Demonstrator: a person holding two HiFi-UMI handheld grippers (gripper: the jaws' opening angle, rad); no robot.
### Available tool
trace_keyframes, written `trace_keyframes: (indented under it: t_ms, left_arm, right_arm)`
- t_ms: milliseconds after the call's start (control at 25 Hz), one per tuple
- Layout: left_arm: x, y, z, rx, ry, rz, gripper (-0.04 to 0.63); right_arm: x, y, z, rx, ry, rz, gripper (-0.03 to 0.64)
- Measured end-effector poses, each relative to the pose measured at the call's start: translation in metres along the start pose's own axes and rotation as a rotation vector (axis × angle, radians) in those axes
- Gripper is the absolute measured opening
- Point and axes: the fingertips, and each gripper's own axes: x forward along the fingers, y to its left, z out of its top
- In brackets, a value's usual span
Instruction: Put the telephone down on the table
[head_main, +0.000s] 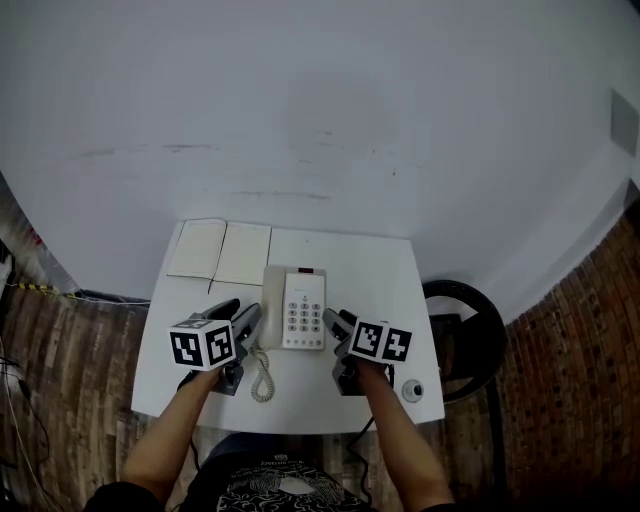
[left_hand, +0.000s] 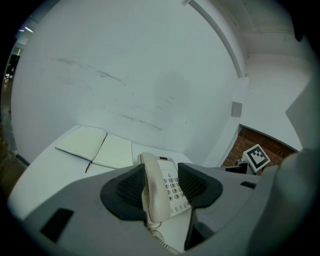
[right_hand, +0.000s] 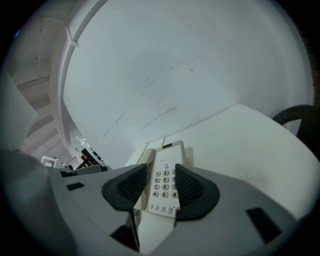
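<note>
Sitting on the table (head_main: 380, 280), the telephone (head_main: 297, 308) is flanked by left tongs (head_main: 238, 313) and right tongs (head_main: 340, 322), both spread apart, empty.

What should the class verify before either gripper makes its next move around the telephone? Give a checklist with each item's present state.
1. Telephone rests flat on the table: ok.
2. Handset sits in its cradle: ok.
3. Left gripper open, jaws apart: ok.
4. Right gripper open, jaws apart: ok.
5. Jaws free of contact with the telephone: cannot tell.
6. Notebook apart from the telephone: cannot tell.
</note>
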Motion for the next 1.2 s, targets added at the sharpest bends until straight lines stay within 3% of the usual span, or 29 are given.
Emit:
trace_keyframes:
  t_ms: [360,640,800,1200]
  left_arm:
    - [-0.043,-0.042,0.031,0.236,-0.087,0.000,0.131]
    - [-0.062,-0.053,0.043,0.336,-0.130,0.039,0.060]
    - [-0.068,-0.053,0.043,0.337,-0.145,0.049,0.022]
    - [-0.077,-0.056,0.033,0.298,-0.145,0.037,0.018]
  right_arm:
    - [-0.049,0.038,0.018,-0.174,-0.130,0.003,0.106]
    - [-0.082,0.057,0.032,-0.299,-0.234,-0.011,0.054]
    - [-0.098,0.062,0.036,-0.315,-0.280,-0.010,0.004]
    - [-0.113,0.060,0.029,-0.300,-0.295,-0.005,0.003]
